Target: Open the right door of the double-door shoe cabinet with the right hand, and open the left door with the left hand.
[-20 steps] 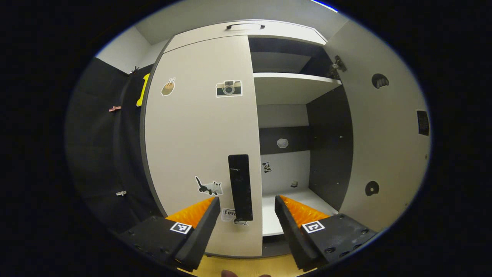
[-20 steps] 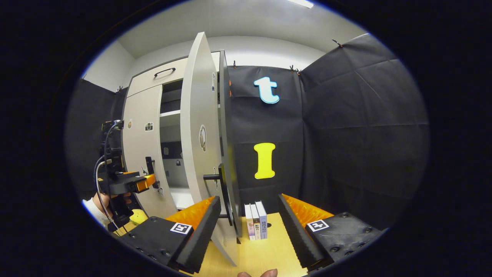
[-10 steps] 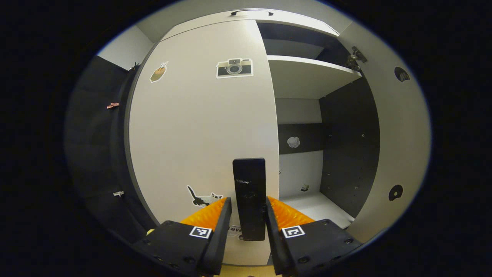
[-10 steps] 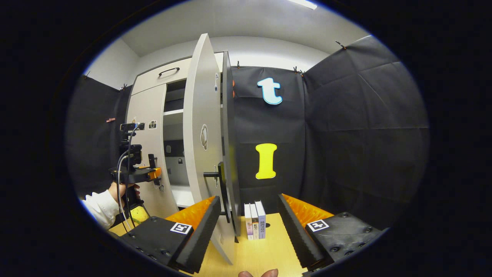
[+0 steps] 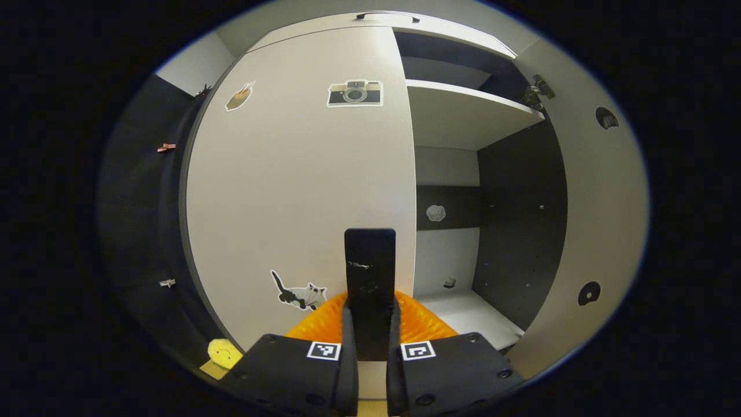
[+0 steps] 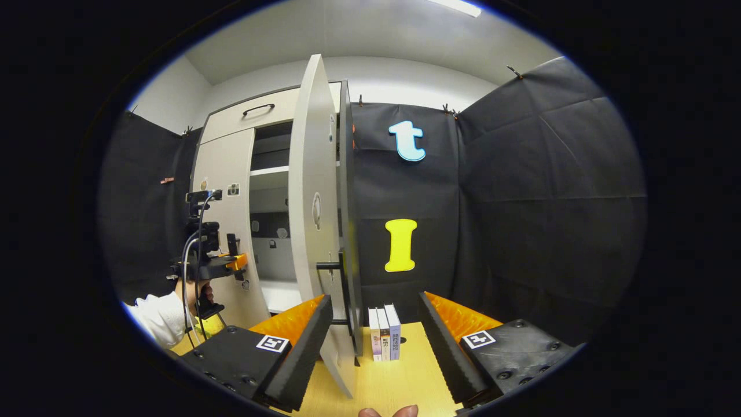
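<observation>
In the left gripper view the cabinet's left door (image 5: 289, 185) stands closed, with stickers on its pale face. My left gripper (image 5: 370, 315) is shut on its black vertical handle (image 5: 370, 260). The right door (image 5: 584, 202) hangs wide open, baring a shelf (image 5: 463, 110) and a dark inner wall. In the right gripper view that right door (image 6: 315, 220) is seen nearly edge-on, its black handle (image 6: 343, 289) just past my left fingertip. My right gripper (image 6: 373, 333) is open and holds nothing. Farther left, the left gripper (image 6: 228, 263) sits at the left door (image 6: 231, 231).
Three books (image 6: 385, 333) stand upright on the yellow tabletop (image 6: 399, 382) beside the open door's lower edge. A small yellow round object (image 5: 224, 352) lies on the table by the left door. Black cloth walls close in the right side and the back.
My left gripper moved in on the left door's handle and its fingers closed from wide open onto it. The right gripper stayed open and drew back slightly from the open right door.
</observation>
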